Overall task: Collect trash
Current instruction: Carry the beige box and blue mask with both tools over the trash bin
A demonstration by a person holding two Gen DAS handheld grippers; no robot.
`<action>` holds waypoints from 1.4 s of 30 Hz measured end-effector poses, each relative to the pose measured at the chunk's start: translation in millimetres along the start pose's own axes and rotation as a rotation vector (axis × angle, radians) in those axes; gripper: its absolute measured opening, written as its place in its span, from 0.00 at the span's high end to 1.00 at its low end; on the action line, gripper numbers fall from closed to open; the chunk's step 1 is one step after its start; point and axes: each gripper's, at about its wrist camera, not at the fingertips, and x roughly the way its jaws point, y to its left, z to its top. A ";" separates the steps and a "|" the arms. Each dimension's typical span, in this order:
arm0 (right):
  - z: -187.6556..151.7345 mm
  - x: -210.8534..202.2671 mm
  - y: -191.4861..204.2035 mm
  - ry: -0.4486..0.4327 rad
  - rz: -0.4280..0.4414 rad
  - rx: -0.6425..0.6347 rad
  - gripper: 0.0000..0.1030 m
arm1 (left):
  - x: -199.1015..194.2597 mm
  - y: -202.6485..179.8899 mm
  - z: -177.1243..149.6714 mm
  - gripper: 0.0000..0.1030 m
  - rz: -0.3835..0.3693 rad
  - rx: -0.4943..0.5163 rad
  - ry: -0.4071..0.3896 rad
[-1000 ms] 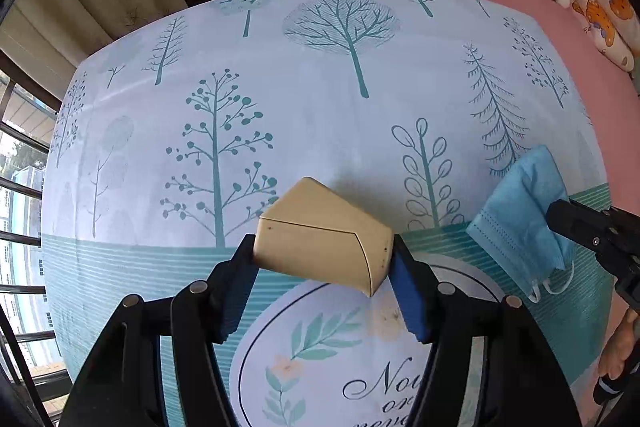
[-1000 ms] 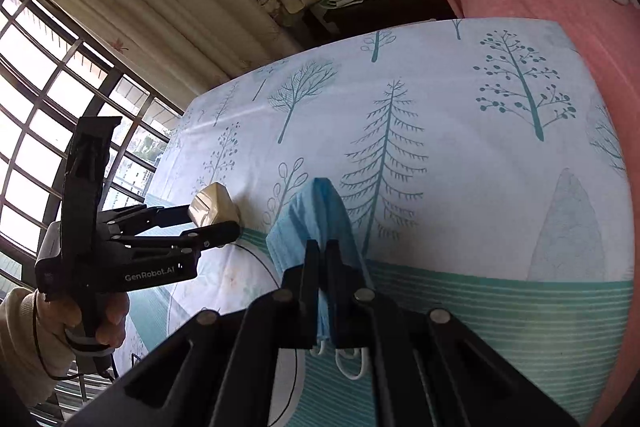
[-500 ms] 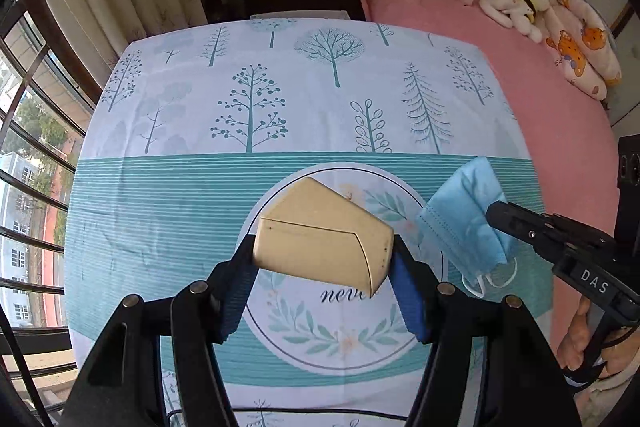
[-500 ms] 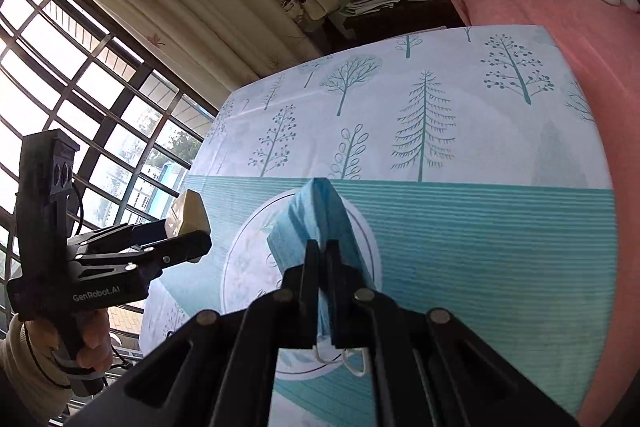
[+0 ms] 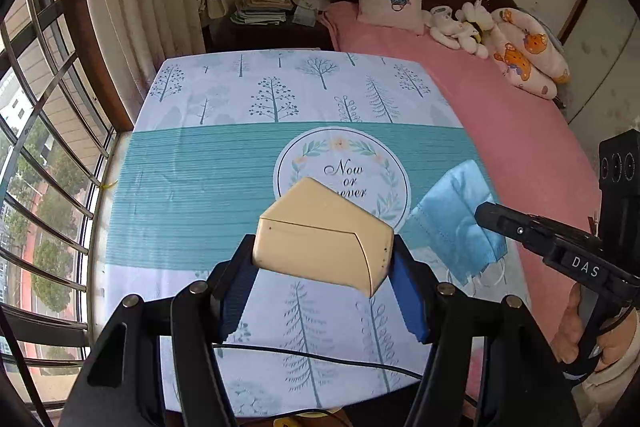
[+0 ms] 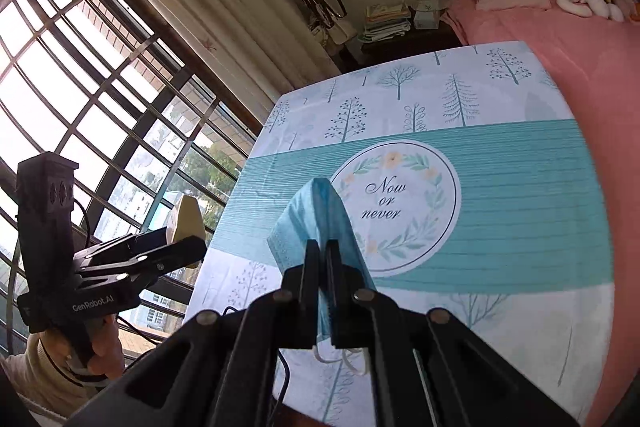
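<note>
the left gripper (image 5: 324, 279) clamps a small beige carton (image 5: 322, 241) between its blue padded fingers (image 5: 236, 287); the box is smooth, matte cardboard with a slanted, wedge-like top and sharp folded edges, held in the air above the near half of the table. the right gripper (image 6: 322, 291) is pinched tight on a light blue face mask (image 6: 316, 219), a soft pleated fabric folded into a peaked shape, its thin white ear loops (image 6: 344, 359) dangling below the black fingers. below both lies a smooth tablecloth (image 5: 192, 163) printed with thin teal trees, a striped teal band and a round floral medallion. a fuzzy pink bedspread (image 5: 500, 115) spreads to the right.
</note>
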 end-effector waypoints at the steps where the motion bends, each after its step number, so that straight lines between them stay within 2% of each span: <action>1: -12.6 -5.4 8.7 -0.013 -0.009 0.005 0.97 | -6.4 4.6 -9.0 0.40 -0.006 0.006 -0.003; 5: -66.9 -21.7 40.4 -0.051 -0.033 0.040 0.97 | -35.3 19.7 -53.0 0.40 -0.040 0.033 -0.014; 8: -106.8 -28.0 53.8 -0.048 -0.043 0.087 0.97 | -57.3 27.0 -89.3 0.40 -0.053 0.067 -0.008; 15: -187.3 -37.9 76.5 0.048 -0.081 0.118 0.97 | -78.2 26.8 -166.7 0.40 -0.079 0.133 0.069; 20: -228.9 -37.9 77.3 0.121 -0.110 0.121 0.97 | -68.0 21.3 -214.1 0.40 -0.104 0.115 0.141; 26: -274.2 -13.1 48.1 0.200 -0.130 0.170 0.97 | -20.5 13.5 -268.7 0.40 -0.088 0.076 0.266; 31: -316.5 30.8 5.4 0.253 -0.164 0.228 0.97 | 42.9 11.4 -311.8 0.40 -0.056 0.036 0.340; 37: -360.6 101.9 -51.3 0.289 -0.206 0.277 0.97 | 126.5 16.3 -346.0 0.40 -0.023 -0.007 0.373; 42: -386.2 161.5 -97.2 0.305 -0.232 0.317 0.97 | 188.6 19.8 -368.4 0.40 -0.005 0.002 0.382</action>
